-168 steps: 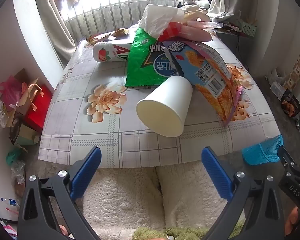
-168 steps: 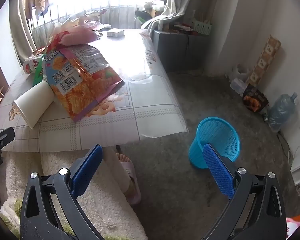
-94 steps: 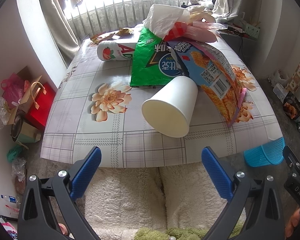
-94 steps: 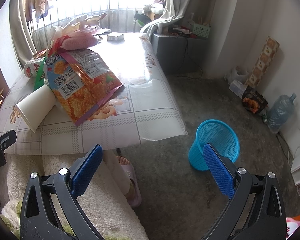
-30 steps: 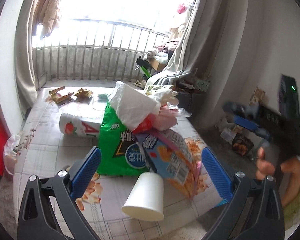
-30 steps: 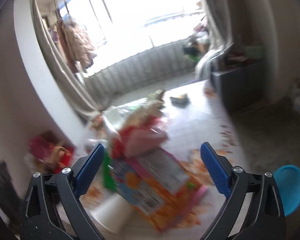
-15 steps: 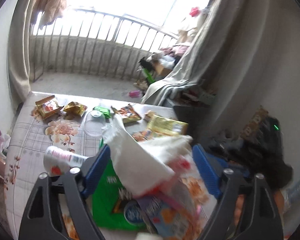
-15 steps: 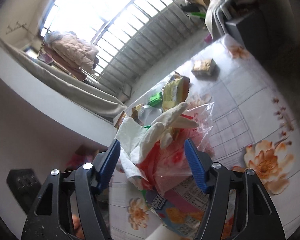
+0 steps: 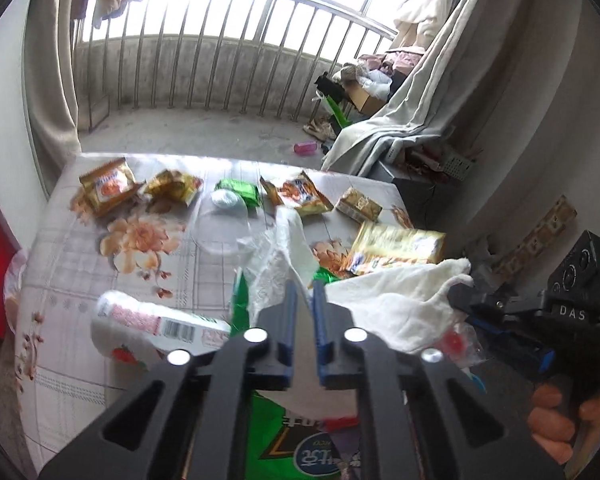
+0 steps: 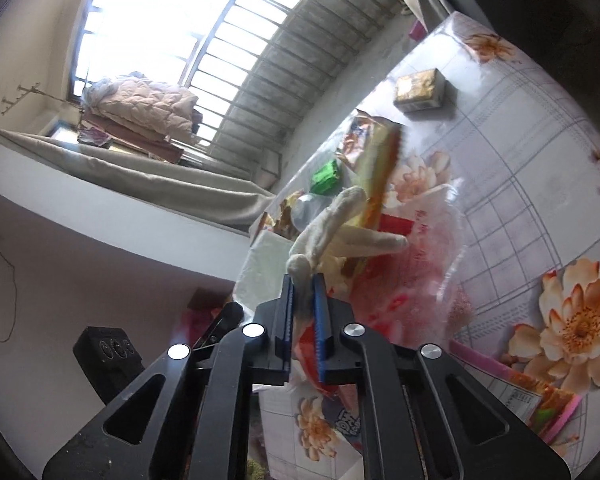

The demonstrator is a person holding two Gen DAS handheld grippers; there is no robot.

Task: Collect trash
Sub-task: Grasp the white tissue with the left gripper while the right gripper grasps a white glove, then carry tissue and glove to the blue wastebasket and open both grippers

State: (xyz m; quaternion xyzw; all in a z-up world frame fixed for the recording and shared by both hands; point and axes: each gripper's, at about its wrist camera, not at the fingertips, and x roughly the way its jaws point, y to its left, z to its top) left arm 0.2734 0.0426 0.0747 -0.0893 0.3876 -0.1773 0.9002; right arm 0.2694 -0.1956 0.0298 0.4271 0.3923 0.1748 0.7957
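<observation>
"DAS" on the black camera box of other gripper; snack-pack print too blurred to read.

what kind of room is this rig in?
Most likely a lived-in room of a home beside a barred balcony: a low table with a floral cloth, snack wrappers strewn on it, long curtains.

I see daylight flooding in from the far barred window, blown out to white glare in both views; the near grippers sit dark against it; fisheye bending curves the edges, with black corners; the right wrist view is tilted, slightly smeared near a yellow wrapper.
</observation>
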